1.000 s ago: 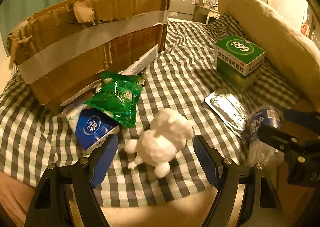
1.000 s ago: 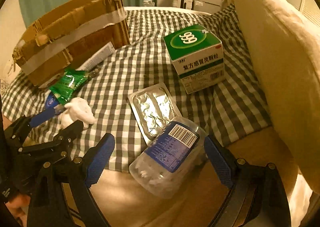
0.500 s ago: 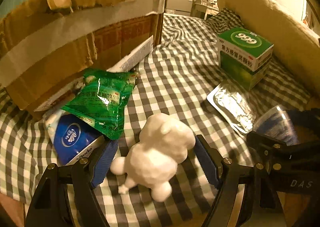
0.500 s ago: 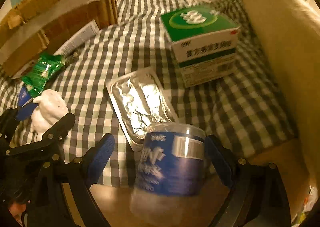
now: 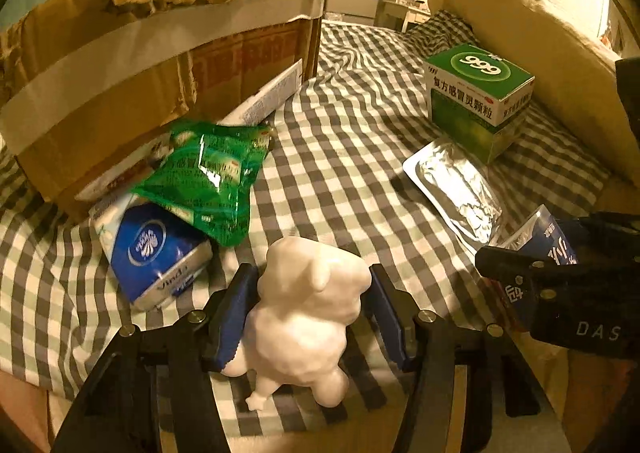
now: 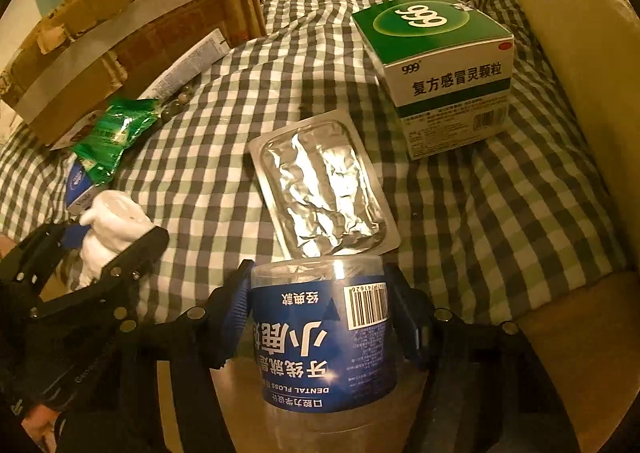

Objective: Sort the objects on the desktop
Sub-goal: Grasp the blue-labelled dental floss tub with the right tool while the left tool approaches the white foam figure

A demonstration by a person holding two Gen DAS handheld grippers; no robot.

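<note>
Checked bedcover (image 5: 340,157): left tongs (image 5: 310,311) closing around lumpy white figurine (image 5: 308,313), right tongs (image 6: 320,317) seemingly gripping blue-labelled floss tub (image 6: 322,337).

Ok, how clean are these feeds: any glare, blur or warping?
Left wrist view: dim amber light, glare on the crinkled green foil sachet, white lamb figurine slightly soft. Right wrist view: silver foil blister pack glares; fisheye bends the torn brown cardboard box.

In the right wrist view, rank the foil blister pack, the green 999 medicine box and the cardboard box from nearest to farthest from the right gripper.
1. Foil blister pack: just beyond the right gripper, whose jaws are closing around the dental floss tub.
2. Green 999 medicine box: farther back, to the right.
3. Cardboard box: farthest, at the back left.
</note>
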